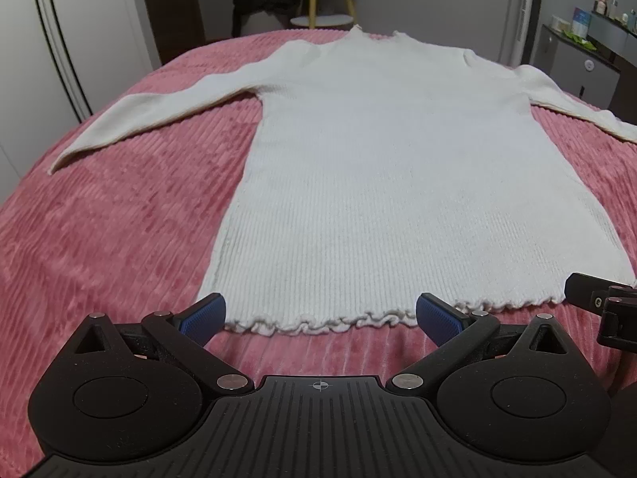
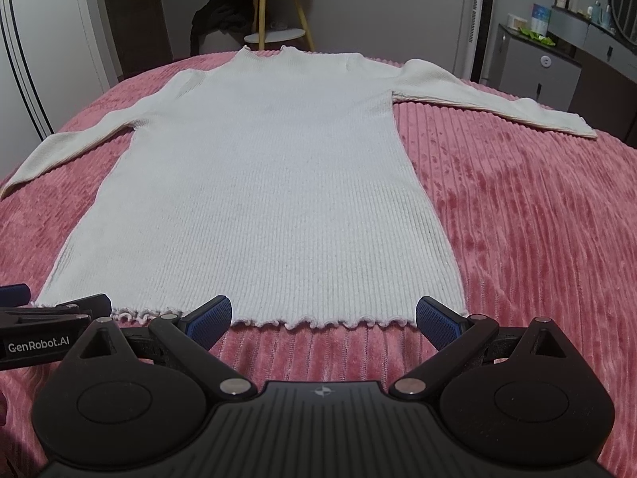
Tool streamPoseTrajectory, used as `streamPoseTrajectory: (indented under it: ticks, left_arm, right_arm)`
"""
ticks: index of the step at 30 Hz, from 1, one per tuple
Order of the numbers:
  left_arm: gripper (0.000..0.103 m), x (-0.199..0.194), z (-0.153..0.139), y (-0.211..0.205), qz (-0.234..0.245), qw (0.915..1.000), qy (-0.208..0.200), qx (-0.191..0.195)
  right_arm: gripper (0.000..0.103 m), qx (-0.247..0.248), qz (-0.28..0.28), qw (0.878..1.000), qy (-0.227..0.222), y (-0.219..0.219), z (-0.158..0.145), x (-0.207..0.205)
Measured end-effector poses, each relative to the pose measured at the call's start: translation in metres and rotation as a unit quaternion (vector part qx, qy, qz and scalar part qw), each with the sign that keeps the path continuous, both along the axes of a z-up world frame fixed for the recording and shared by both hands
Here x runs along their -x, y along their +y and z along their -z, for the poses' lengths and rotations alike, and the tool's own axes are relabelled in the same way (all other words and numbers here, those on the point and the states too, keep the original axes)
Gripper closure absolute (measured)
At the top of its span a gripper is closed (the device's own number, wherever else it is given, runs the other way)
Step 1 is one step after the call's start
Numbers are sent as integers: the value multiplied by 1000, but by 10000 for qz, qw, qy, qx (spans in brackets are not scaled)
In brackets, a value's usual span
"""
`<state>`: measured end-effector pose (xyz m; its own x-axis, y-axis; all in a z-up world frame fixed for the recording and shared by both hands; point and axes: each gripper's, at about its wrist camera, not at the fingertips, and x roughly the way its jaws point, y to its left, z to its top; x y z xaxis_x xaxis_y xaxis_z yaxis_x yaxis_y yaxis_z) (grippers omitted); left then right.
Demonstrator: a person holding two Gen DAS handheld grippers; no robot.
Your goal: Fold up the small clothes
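Lying flat on a pink ribbed bedspread [image 1: 119, 219], white knit sweater [image 1: 390, 183] is unfolded, sleeves spread, ruffled hem nearest. Left gripper [image 1: 320, 316] and right gripper [image 2: 323, 316] sit at the hem, both spread wide, holding nothing.

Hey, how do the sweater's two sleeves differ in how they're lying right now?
The left sleeve angles down toward the hem side, its cuff fairly near the body; the right sleeve stretches out more sideways, its cuff farther from the body. Both lie flat and unfolded on the pink blanket, same white ribbed knit as the sweater.
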<state>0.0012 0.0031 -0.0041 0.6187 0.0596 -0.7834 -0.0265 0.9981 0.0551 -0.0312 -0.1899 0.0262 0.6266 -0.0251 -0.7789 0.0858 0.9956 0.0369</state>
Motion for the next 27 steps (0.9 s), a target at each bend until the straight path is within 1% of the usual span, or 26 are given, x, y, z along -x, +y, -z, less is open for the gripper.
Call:
streamPoseTrajectory:
  ticks: [4,7,10,14,16,18,19,21,24,26,27]
  left_arm:
    - [0,0,-1,-2,11,10000,-25,-46]
    - [0,0,-3,-4,41,10000,-48,-63]
    - [0,-3,-3,-5,69,9999,-38,-72]
    - [0,-8,0,-7,120,9999,-3,-59]
    - [0,-11,0,-8,137,9999,13,-68]
    - [0,-15,0,-8,151,9999,45,-46]
    - [0,-18,-1,-8,164,9998,58,-16]
    - [0,-26,-4,-9,273,9996,55,41]
    - [0,-41,-7,-12,343,9993,-114,-122]
    - [0,-58,-6,-12,255,9993,-203,-177]
    - [0,-68,-5,-11,192,9995,-216,-141]
  right_arm:
    - [4,-150,-48,9999,-22,-1,-2,2]
    - [4,-168,-30,9998,-97,-2,-4,4]
    - [4,-345,44,9993,-111,-7,-5,4]
    - [4,-969,135,9952,-83,-22,-2,3]
    - [4,-1366,143,9905,-1,-30,2,-1]
    - [4,-1826,112,9831,71,-40,5,-6]
    - [4,-2042,141,9788,93,-48,6,-10]
    - [4,-2290,303,9730,12,-69,6,-20]
    - [4,-2501,786,9637,-501,-120,3,-37]
    - [4,-2651,1146,9535,-865,-163,1,-52]
    - [7,-2711,1366,9470,-1047,-187,0,-61]
